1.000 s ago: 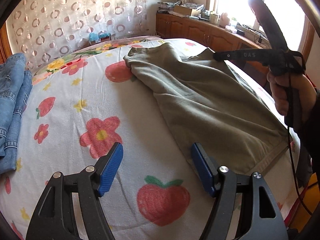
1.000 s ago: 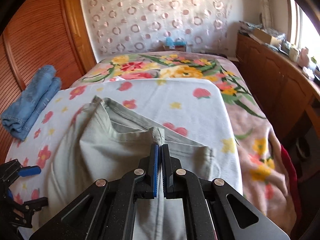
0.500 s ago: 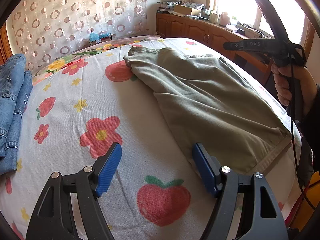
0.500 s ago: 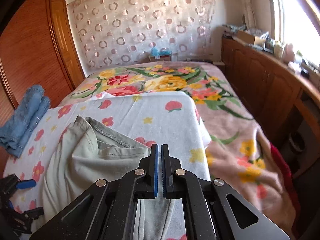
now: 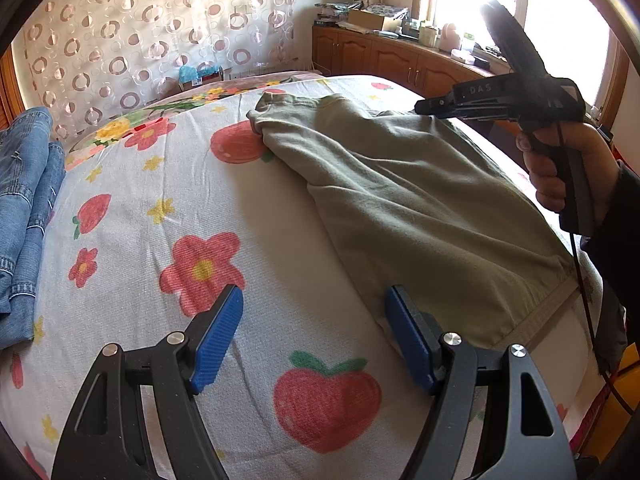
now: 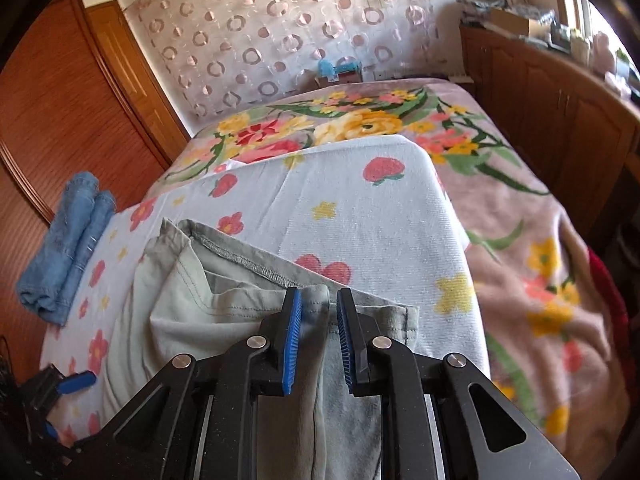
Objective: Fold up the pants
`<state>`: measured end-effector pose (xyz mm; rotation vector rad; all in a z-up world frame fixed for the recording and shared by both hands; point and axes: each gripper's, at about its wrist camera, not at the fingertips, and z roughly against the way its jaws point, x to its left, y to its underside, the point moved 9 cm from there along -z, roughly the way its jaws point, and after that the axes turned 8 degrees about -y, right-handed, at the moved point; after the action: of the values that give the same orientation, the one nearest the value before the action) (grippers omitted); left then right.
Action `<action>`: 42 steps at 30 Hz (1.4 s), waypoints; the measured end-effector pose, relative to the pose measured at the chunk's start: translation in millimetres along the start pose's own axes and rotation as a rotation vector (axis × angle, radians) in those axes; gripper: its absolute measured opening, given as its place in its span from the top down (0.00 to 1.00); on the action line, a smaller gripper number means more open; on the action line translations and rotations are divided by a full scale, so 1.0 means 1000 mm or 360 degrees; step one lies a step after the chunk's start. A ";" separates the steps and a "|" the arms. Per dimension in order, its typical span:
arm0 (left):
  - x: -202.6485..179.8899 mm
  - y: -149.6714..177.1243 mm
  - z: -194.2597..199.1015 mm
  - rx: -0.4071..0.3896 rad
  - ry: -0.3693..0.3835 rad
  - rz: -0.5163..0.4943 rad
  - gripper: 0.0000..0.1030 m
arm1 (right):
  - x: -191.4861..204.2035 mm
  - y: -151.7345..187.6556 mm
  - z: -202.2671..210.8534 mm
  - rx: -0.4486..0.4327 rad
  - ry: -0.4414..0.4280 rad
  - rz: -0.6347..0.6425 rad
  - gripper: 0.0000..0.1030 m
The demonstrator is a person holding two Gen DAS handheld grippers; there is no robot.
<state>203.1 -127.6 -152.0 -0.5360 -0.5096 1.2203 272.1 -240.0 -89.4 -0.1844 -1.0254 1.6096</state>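
item: pants (image 5: pixel 408 200), olive-grey, lying on the bed (image 5: pixel 280 264) over a white towel printed with flowers and strawberries. they run away from the left gripper (image 5: pixel 316 336) and off to its right; one end lies far ahead of it, the banded end lies just beside its right finger.

left gripper: jaws spread wide, holding nothing, low over the towel. the right blue pad (image 5: pixel 410 340) sits at the near corner of the cloth; whether it touches cannot be told.

right gripper (image 6: pixel 318 336): jaws parted by a narrow gap, clamping nothing. a fold of pants cloth lies in line with that gap, directly below and ahead of the fingers. in the left wrist view this gripper (image 5: pixel 424 107) is held in a hand (image 5: pixel 568 168) above the far side of the pants.

other stock: blue jeans (image 6: pixel 66 248), already folded, well off to the left of both grippers.

step in hand, as judged: the right gripper looks to have let go of a laid-over layer, with one fold appearing set; the pants lie roughly as one long strip.

next move calls for: each gripper taking one corner of the near banded end and carrying it toward the far end, keeping the edges aligned so the layers do not skew.
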 end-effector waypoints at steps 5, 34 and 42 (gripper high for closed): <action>0.000 0.000 0.000 0.0000 0.0000 0.0000 0.28 | -0.005 -0.003 0.004 0.0013 -0.0041 -0.0022 0.82; 0.000 0.000 -0.001 0.0000 -0.0001 0.0000 0.28 | -0.026 -0.003 0.030 -0.0072 0.0363 0.0121 0.96; 0.000 0.000 -0.001 0.0000 -0.0001 0.0000 0.28 | 0.003 0.022 0.059 -0.0063 0.0331 0.0242 0.66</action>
<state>203.6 -127.5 -152.6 -0.5359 -0.5102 1.2201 219.5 -267.0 -67.7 -0.4569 -0.9000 1.6676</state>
